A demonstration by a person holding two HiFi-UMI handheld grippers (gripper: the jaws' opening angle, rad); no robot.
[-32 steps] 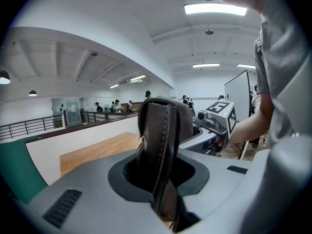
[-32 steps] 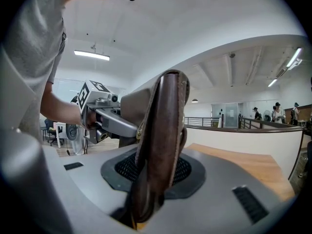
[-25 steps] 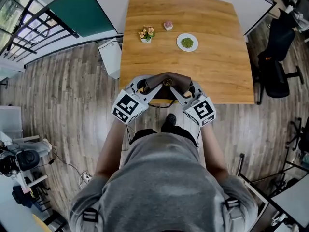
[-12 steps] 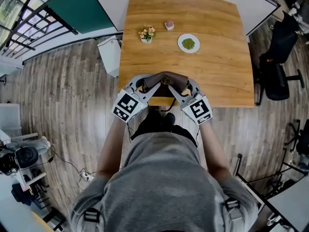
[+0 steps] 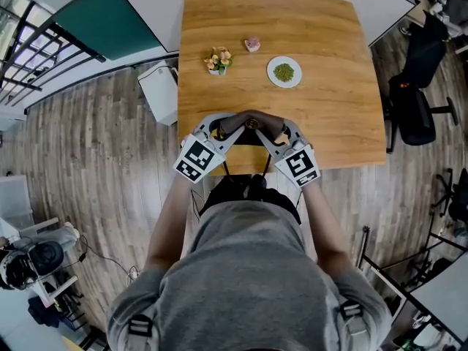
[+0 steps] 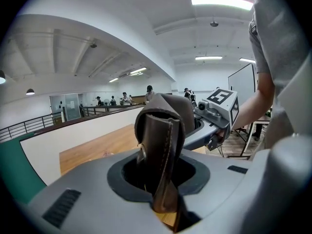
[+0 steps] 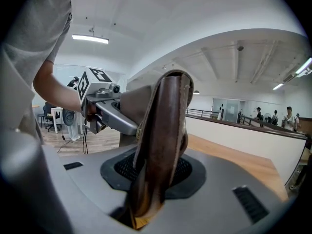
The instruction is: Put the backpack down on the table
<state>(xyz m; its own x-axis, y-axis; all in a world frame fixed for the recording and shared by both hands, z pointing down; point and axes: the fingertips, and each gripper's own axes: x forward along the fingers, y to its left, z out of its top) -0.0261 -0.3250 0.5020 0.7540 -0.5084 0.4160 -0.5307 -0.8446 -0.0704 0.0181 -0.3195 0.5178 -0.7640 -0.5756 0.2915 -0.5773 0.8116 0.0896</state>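
- Backpack of brown leather (image 5: 252, 125) is hanging between the two grippers, over the near edge of the light wooden table (image 5: 329, 115); whether it is touching the wood cannot be told.
- Left gripper (image 5: 224, 129) is clamping a folded brown leather strap (image 6: 163, 140) of the backpack, its jaws standing only slightly apart and pressing on the leather from both sides.
- Right gripper (image 5: 281, 131) is pinching a brown strap (image 7: 163, 126) in the same way, jaws narrow around the doubled leather.
- Both grippers are angling inward toward each other, their marker cubes sitting just off the table's near edge.
- Further back on the table, a round white plate (image 5: 273, 77) is carrying a small heap of green material (image 5: 284, 71).
- Left of the plate, a small white pot (image 5: 217, 67) is holding orange and yellow flowers (image 5: 219, 55).
- A small pink object (image 5: 252, 44) is lying between the pot and the plate, slightly behind them and apart from both.
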